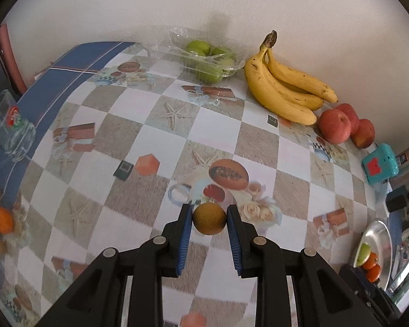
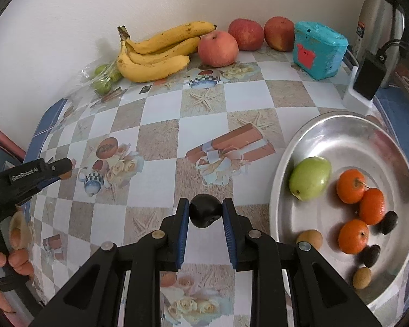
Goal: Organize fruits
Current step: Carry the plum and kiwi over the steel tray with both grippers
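So the left gripper [image 1: 209, 214] is pinching a small round brown fruit [image 1: 209, 218], tan and speckled with a rough-looking skin. It sits right at the tips, squeezed between the two blue pads [image 1: 185, 238], above the checkered tablecloth [image 1: 161, 141]. It's basically a ball, so no real long axis to speak of.

The right gripper [image 2: 205, 211] is clamped on a small dark fruit [image 2: 205, 210], glossy and nearly black, also held right at the fingertips over the cloth. It's roundish too, with a little dimple facing near and slightly right.

Just to the right of that one is the metal plate [image 2: 340, 128], holding a green fruit [image 2: 309, 178], three oranges [image 2: 350, 186] and a few more small brown and dark ones.

Along the far wall: a bunch of bananas [image 2: 152, 54] lying on its side with the stem pointing far-left, and red apples [image 2: 218, 48] right of them. In the left wrist view, green fruits sit in a clear container [image 1: 204, 57] left of the bananas.
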Demonstrator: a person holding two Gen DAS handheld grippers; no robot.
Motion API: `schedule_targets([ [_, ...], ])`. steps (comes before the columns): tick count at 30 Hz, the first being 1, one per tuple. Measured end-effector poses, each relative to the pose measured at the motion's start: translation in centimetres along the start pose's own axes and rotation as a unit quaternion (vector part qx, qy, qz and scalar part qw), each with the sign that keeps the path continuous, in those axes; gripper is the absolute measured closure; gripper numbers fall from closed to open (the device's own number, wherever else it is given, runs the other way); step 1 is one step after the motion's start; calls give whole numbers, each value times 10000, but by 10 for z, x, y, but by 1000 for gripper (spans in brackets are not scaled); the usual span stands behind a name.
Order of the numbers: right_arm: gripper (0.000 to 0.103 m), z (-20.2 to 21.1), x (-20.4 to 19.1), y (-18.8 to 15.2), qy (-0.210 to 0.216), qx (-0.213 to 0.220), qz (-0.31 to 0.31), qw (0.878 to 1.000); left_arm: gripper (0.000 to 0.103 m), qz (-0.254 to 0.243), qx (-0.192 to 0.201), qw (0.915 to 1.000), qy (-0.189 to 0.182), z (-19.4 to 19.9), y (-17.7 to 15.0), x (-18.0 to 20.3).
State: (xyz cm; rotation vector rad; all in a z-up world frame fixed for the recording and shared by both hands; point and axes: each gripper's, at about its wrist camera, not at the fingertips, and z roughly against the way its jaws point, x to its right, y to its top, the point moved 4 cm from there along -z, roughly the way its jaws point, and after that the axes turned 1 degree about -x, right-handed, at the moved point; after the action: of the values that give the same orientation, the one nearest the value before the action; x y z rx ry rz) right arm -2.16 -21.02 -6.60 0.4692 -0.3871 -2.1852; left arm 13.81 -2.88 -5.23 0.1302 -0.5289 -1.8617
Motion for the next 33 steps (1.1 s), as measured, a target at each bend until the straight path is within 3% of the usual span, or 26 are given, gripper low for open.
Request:
schedule_targets([
  [12, 77, 27, 1, -14, 8, 96, 52, 9999, 75, 133, 7, 9999, -67, 31, -23, 0],
  [19, 77, 33, 8, -25, -62, 5, 28, 10000, 75, 197, -177, 9988, -421, 42, -42, 12],
  [24, 77, 37, 37, -26, -227, -28, -227, 9995, 75, 230, -390, 9972, -596, 39, -56, 28],
  [33, 77, 49, 105, -27, -497, -36, -973, 9940, 75, -260, -506, 9943, -902, 43, -72, 80],
])
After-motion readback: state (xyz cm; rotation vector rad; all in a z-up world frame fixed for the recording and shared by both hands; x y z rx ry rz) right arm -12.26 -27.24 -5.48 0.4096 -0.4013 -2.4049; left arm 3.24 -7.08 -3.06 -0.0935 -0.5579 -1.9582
